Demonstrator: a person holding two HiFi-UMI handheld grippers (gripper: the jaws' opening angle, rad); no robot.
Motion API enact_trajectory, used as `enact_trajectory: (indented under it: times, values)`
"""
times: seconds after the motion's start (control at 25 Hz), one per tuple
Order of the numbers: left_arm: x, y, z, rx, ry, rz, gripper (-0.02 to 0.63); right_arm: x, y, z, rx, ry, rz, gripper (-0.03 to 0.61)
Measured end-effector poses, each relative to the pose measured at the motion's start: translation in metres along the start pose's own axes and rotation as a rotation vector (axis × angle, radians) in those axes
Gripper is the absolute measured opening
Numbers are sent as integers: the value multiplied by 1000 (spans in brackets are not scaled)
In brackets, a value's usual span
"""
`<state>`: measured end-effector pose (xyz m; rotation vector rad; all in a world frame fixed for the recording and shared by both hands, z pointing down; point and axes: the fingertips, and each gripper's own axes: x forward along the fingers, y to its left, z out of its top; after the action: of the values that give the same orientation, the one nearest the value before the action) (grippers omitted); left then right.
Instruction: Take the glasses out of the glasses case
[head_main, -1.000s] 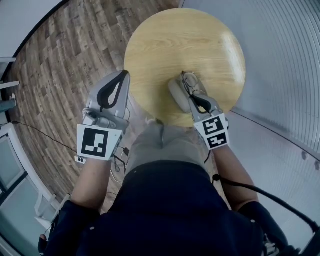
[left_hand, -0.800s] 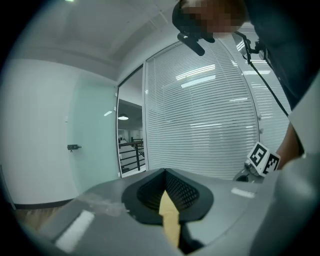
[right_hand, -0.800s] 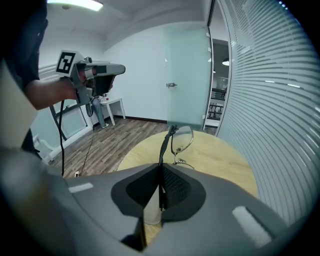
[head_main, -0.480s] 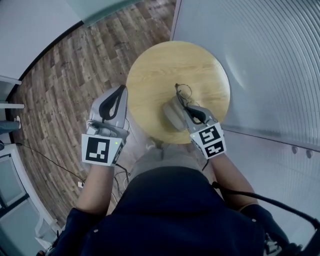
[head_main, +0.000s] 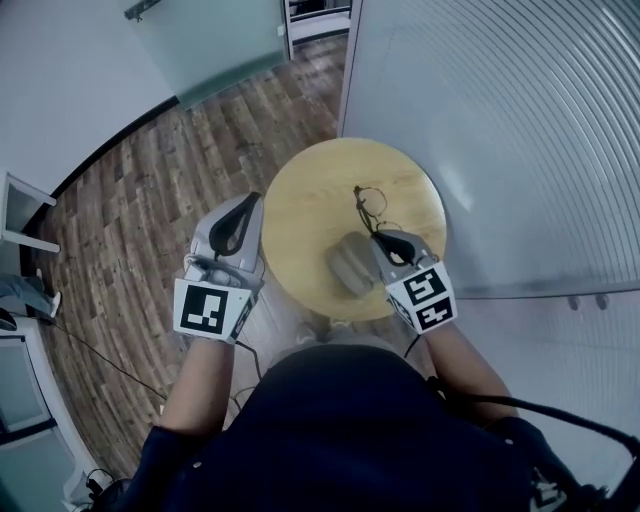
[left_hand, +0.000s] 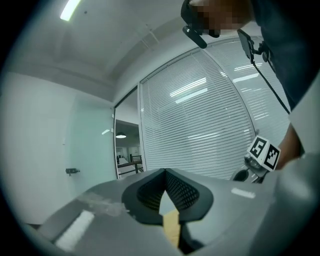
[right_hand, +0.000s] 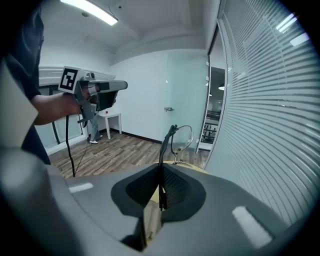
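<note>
Clamping one thin temple, the right tool (head_main: 382, 238) holds the glasses (head_main: 368, 207) at twelve o'clock of the glasses case (head_main: 349, 266). They may swivel in that grip and slip out. The left tool (head_main: 244, 208) sits closed on nothing.

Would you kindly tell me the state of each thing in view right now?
Left gripper: shut, empty.
Right gripper: shut on a temple arm.
Glasses case: lying on the table, lid state unclear.
Glasses: out of the case, held by one temple.

glasses (head_main: 368, 207) drawn out, clear of case (head_main: 348, 266)
</note>
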<state>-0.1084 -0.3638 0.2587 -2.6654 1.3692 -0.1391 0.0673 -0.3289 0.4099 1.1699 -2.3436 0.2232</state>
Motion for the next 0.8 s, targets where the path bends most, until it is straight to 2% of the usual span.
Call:
enact_trajectory:
  times: [0.44, 0.8]
  values:
    - [-2, 19, 69, 44, -125, 21, 6, -37, -24, 71, -33, -133, -68, 28]
    - [-7, 38, 96, 71, -168, 50, 6, -59, -46, 115, -65, -232, -124, 28]
